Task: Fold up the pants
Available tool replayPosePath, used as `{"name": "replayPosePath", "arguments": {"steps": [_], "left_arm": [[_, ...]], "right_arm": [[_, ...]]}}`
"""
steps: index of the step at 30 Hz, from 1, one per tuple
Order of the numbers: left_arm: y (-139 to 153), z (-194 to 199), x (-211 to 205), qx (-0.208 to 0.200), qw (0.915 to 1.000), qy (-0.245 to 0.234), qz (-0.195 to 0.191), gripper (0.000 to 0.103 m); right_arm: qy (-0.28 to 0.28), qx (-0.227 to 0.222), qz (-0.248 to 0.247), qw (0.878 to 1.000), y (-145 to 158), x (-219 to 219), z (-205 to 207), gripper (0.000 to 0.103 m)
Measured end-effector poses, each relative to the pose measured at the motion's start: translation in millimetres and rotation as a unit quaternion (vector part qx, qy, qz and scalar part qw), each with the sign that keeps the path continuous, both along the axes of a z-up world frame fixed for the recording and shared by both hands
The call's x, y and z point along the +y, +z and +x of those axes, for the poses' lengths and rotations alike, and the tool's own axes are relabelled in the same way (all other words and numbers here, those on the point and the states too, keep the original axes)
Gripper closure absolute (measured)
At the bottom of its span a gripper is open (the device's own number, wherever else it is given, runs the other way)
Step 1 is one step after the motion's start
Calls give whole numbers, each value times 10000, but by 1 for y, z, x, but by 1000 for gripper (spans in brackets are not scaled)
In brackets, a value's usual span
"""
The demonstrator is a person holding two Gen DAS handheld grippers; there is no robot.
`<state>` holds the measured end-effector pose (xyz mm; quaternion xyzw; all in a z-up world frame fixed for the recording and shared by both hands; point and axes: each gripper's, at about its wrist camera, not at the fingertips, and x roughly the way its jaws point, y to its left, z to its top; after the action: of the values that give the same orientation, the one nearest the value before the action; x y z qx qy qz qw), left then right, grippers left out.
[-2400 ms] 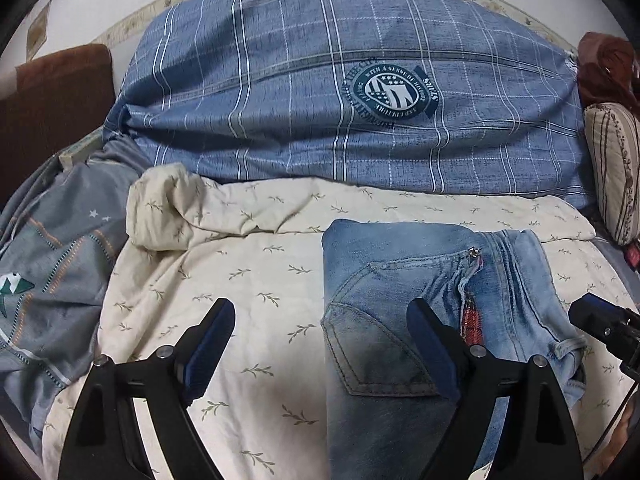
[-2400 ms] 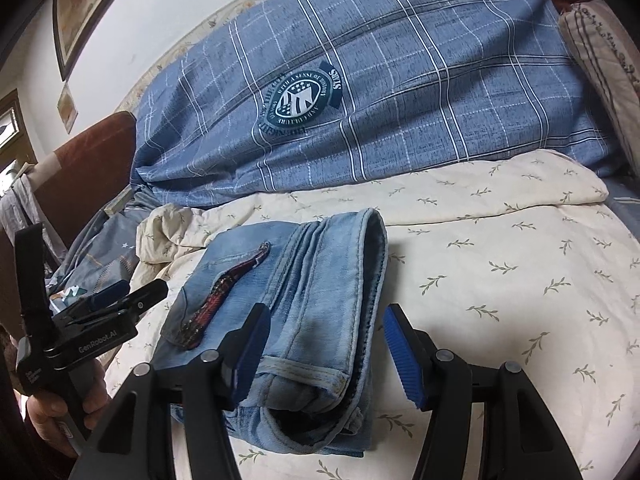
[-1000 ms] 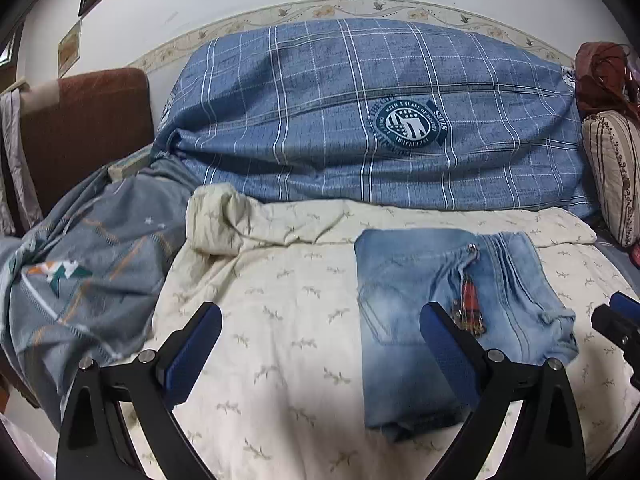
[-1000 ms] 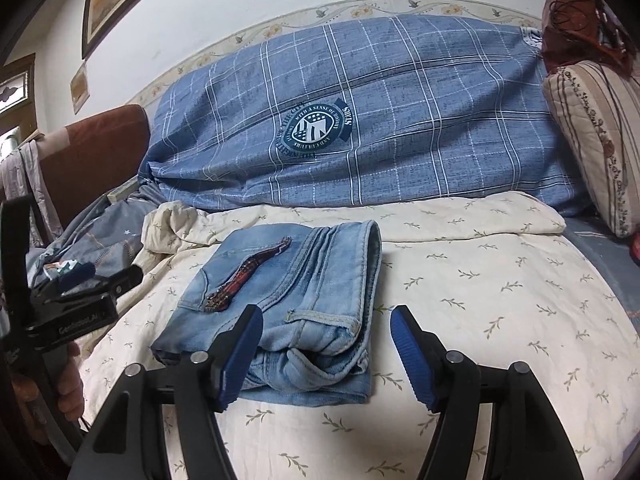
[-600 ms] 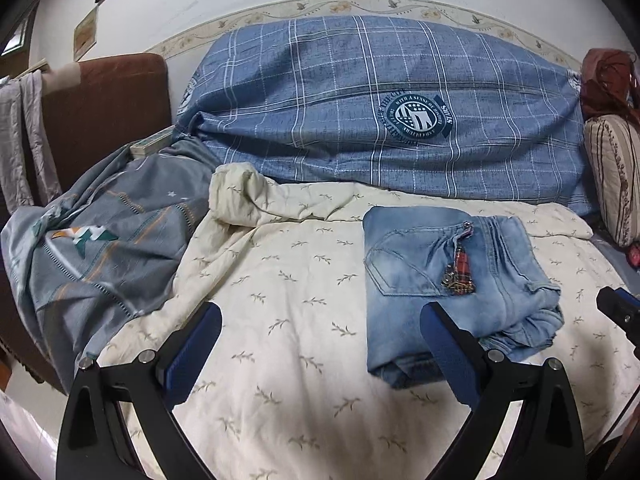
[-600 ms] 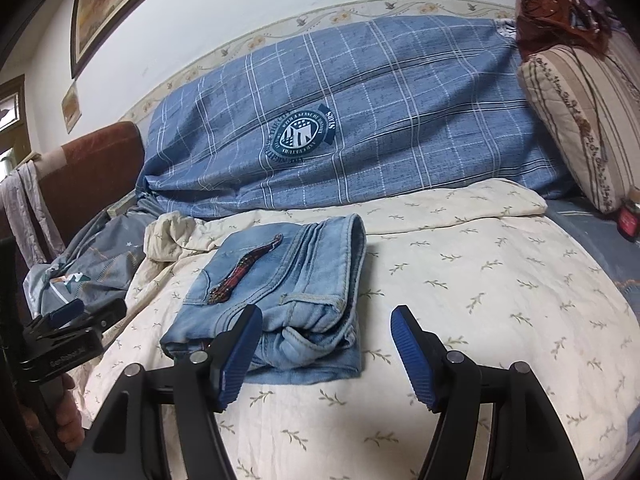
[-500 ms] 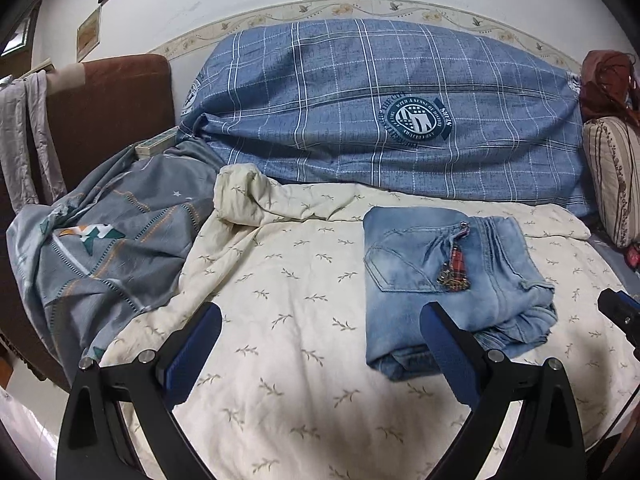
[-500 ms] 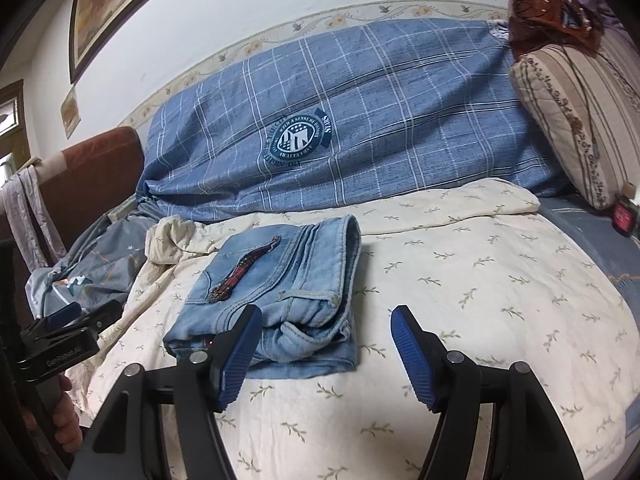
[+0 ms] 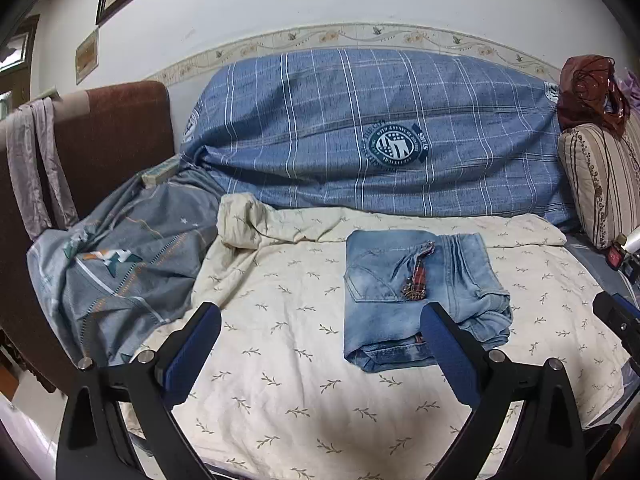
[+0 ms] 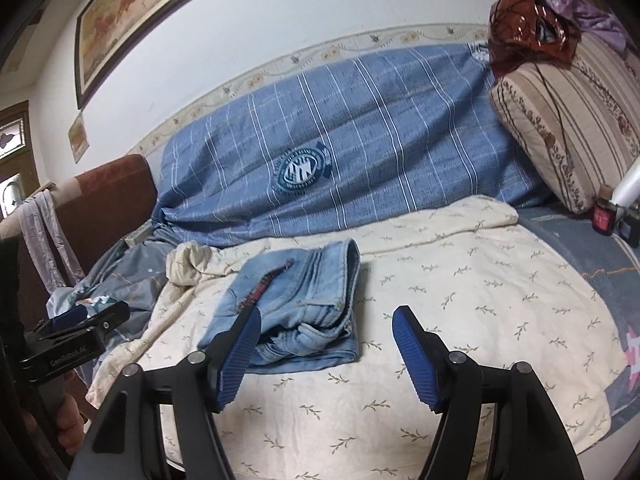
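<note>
The light blue jeans (image 9: pixel 416 292) lie folded into a compact rectangle on the cream leaf-print sheet (image 9: pixel 288 320), a red plaid strip showing along the fly; they also show in the right wrist view (image 10: pixel 304 300). My left gripper (image 9: pixel 320 344) is open and empty, held back above the sheet's near part, left of the jeans. My right gripper (image 10: pixel 326 344) is open and empty, just in front of the jeans and apart from them. The left gripper shows at the left edge of the right wrist view (image 10: pixel 76 332).
A big blue plaid bundle (image 9: pixel 360 136) lies behind the jeans against the wall. A grey-blue cover (image 9: pixel 120 264) is heaped at the left by a brown headboard (image 9: pixel 112 140). A striped pillow (image 10: pixel 572 120) and small bottles (image 10: pixel 606 212) are at the right.
Both grippers have pulled back and up from the folded jeans, which look smaller and farther off. The jeans have not moved. Both grippers stay open.
</note>
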<state>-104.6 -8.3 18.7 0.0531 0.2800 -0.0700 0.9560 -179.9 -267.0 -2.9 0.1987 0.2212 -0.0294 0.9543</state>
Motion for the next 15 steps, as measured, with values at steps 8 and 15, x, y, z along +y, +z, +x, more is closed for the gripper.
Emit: {"name": "replayPosePath", "arguments": {"steps": [8,15], "left_arm": [[21,-19,0,-260,9997,12,14,0],[35,-28,0,-344,9994,-16,-50,0]], "right_arm": [[121,-345,-128,9993,26,13,-14,30],[203,-515,-355,9978,37,25,-20,29]]}}
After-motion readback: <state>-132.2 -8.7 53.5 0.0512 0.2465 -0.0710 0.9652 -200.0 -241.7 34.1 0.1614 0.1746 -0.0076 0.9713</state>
